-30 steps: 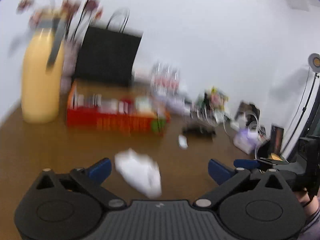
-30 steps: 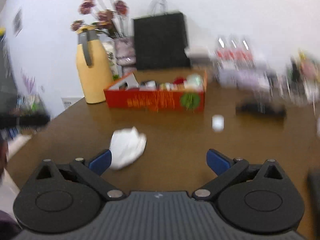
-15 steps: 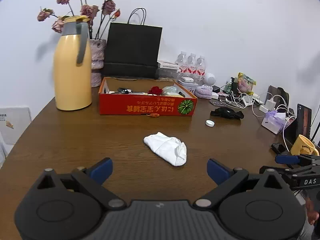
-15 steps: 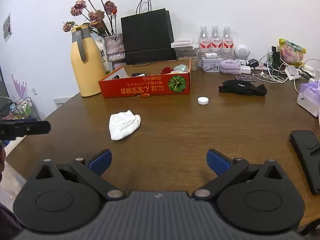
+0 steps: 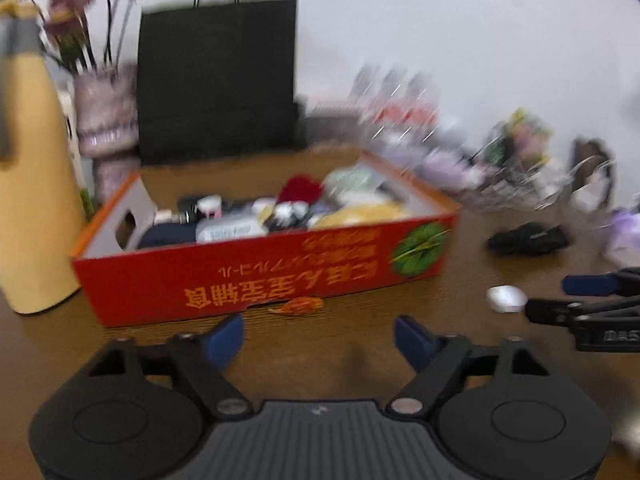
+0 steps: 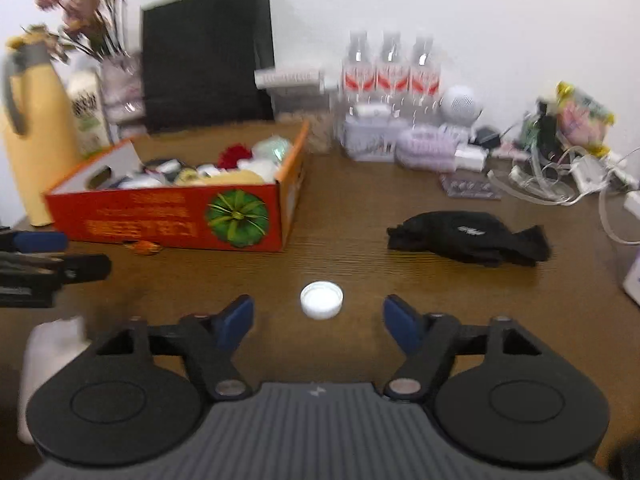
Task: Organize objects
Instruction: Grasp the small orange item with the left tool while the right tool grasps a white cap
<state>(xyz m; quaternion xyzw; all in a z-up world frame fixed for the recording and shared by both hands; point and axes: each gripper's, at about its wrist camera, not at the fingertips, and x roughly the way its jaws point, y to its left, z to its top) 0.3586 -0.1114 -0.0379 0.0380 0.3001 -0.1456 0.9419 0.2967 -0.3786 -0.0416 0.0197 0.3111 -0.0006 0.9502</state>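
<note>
Left gripper (image 5: 319,340): fingers spread apart, nothing between them; faces the long red side of the box.
Right gripper (image 6: 318,318): fingers apart, empty; the cap lies on the desk just ahead, between the two tips without touching either.
Bottle cap (image 6: 321,299): one, white, round, open side up; in the left view only a pale smear.
Orange wrapper (image 5: 298,305): one small piece on the desk against the foot of the box's front wall; kind cannot be told.
White cloth (image 6: 48,356): one, at the lower left of the right view, mostly hidden behind the gripper body, blurred.
Black cloth item (image 6: 468,237): one, crumpled, right of the cap and well apart from it.
Cardboard box (image 5: 256,280): one, red, open-topped, filled with small articles too blurred to count.
Desk (image 6: 360,216): brown wood; its near edge is hidden by the grippers.
Yellow flask (image 5: 28,184): one, left of the box, cut off by the picture's edge.
Black paper bag (image 6: 208,52): one, behind the box by the wall.
Vase of flowers (image 5: 106,110): one, between flask and bag.
Water bottles (image 6: 390,66): three in a row by the wall.
Cables and chargers (image 6: 568,176): tangled at the far right corner, number unclear.
</note>
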